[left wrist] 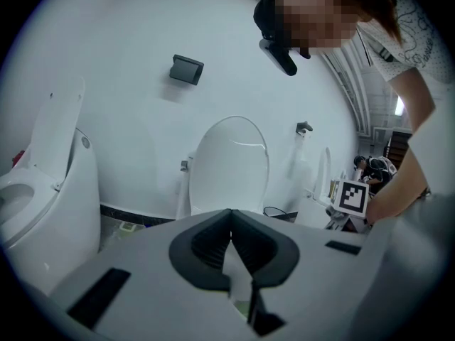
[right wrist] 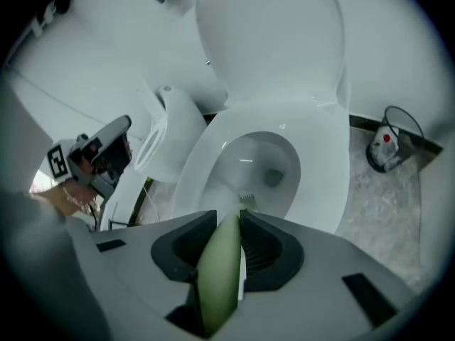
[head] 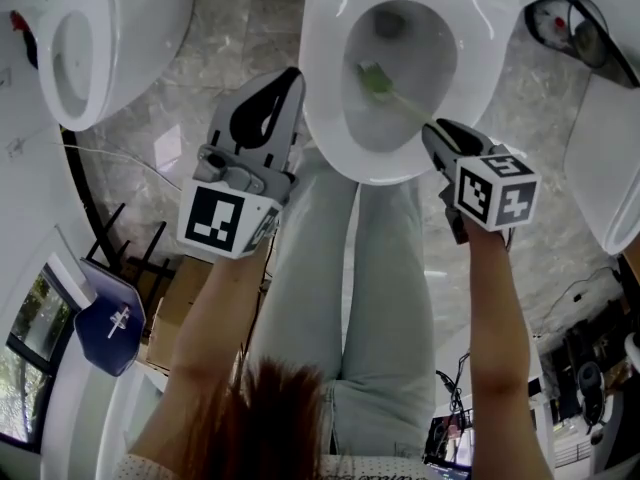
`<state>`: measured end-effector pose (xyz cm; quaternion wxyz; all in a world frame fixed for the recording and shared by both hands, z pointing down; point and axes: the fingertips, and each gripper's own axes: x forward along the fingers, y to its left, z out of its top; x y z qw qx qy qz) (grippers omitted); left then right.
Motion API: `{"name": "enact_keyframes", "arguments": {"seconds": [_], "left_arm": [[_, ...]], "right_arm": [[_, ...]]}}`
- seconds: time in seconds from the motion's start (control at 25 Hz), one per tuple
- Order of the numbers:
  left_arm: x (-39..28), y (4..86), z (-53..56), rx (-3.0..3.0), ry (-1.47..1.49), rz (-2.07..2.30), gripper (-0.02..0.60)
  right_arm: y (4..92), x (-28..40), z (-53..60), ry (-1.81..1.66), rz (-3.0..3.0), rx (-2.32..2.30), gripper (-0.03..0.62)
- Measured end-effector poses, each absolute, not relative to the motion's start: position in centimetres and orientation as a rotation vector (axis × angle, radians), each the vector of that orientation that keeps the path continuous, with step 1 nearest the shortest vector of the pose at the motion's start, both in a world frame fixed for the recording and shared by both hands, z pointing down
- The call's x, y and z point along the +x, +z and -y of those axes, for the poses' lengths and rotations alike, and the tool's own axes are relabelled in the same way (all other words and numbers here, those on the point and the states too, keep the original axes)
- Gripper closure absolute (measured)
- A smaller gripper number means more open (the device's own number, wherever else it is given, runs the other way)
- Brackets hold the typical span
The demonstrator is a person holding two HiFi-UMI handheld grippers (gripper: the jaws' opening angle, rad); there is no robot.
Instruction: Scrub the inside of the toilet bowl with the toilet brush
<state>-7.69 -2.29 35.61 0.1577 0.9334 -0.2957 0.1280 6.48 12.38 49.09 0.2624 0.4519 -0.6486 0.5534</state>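
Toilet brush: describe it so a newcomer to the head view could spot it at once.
In the head view, find the toilet at top centre, above the person's legs. Inside its bowl a thin stick slants from the right gripper, which is shut on it, to a bristled head. That is the toilet brush, the only pale green thing among white porcelain.

Layout: toilet bowl [head: 322,118] at upper centre of head view.
In it, toilet brush [head: 375,80]; second toilet [head: 70,58] upper left; left hand-held gripper [head: 288,78] beside bowl's left rim, right hand-held gripper [head: 432,130] at its right rim.
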Motion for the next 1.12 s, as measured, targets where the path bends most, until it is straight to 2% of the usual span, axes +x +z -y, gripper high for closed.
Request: {"name": "enact_keyframes", "arguments": {"seconds": [0.16,0.36,0.8,1.12], "left_arm": [[-7.1,35.7,2.3,2.675,0.371,0.844,0.577],[-6.8,35.7,2.2,2.676,0.372,0.84,0.578],[-6.5,35.6,2.1,2.678,0.374,0.844,0.578],[-6.7,35.5,2.0,2.674,0.372,0.851,0.578]], "right_arm": [[48.4,5.6,-11.2,1.716,1.796,1.392,0.479],[48.3,4.9,-10.5,1.772,1.82,1.482,0.479],[47.8,7.7,-4.3,1.935,1.844,1.887,0.479],[49.0,9.7,-4.7,2.173,1.729,2.091,0.479]]}}
